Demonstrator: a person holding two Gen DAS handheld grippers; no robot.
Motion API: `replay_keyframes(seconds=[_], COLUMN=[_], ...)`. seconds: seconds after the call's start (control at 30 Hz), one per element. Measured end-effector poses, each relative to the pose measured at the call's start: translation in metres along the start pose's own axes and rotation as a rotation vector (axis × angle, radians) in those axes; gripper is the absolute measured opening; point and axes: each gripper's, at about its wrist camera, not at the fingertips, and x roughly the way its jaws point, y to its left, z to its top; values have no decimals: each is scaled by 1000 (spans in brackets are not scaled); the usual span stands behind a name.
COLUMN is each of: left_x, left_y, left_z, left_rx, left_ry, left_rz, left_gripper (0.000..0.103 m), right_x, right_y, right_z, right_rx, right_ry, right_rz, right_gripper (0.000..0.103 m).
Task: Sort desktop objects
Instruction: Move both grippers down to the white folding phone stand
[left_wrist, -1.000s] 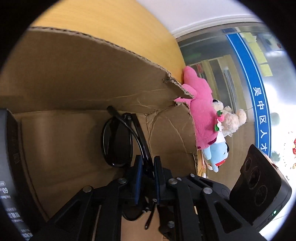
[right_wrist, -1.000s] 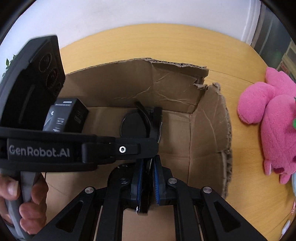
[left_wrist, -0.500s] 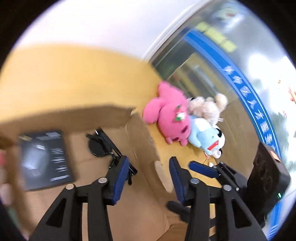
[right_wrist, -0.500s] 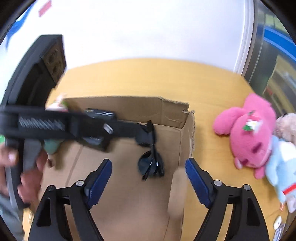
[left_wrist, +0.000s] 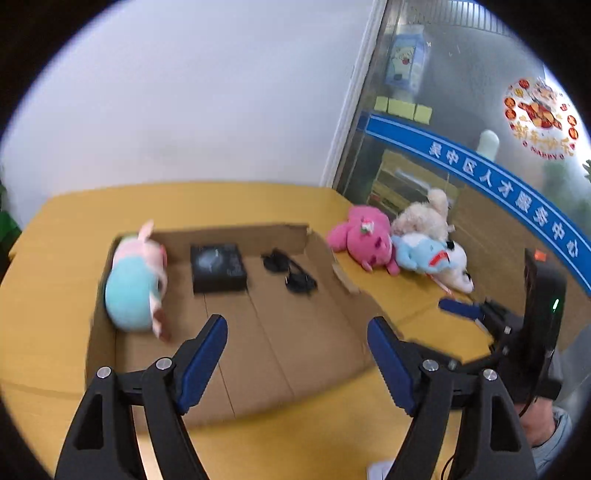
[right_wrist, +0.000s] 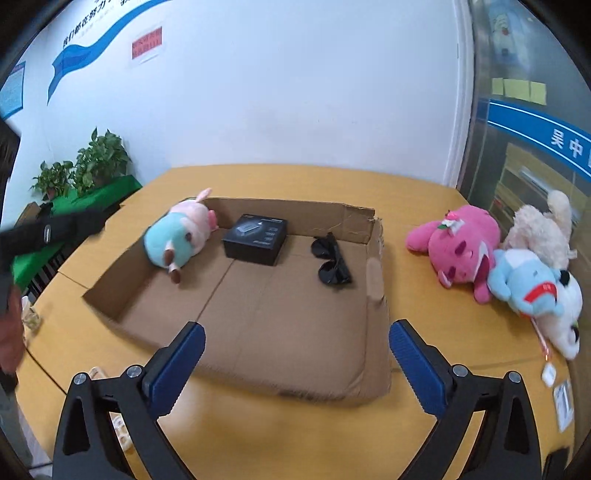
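Sunglasses (right_wrist: 331, 263) lie in the box (right_wrist: 376, 258) ahead, beside a case (right_wrist: 255, 239). Both hand-held grippers, left (left_wrist: 297, 354) and right (right_wrist: 295, 360), gape wide, empty; plush toys (right_wrist: 460, 247) wait right, on the surface (right_wrist: 461, 332), probably next.

A blue band (left_wrist: 509, 192) on the glass wall reads "吴中区人才服务中心"; a round sticker (left_wrist: 541, 118) says "HAPPY".

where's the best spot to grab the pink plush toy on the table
Grip the pink plush toy across its plump middle, coming from above with the right gripper, which is open. It lies flat, its near side clear, while the blue toy presses against its right.
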Motion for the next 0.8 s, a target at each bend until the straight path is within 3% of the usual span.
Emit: replay_keyframes(seconds=[0.23, 0.5, 0.8], left_x=[-17, -36, -9], left_y=[-11, -29, -46], left_z=[-32, -58, -97], left_rx=[-39, -14, -11], left_ry=[-12, -38, 97], left_rz=[-29, -13, -104], left_gripper=[78, 78, 78], right_x=[-41, -65, -69], right_y=[17, 28, 10], right_z=[-25, -48, -98], right_rx=[7, -14, 26], right_ry=[-52, -64, 14], right_rz=[-17, -38, -10], right_gripper=[102, 102, 102])
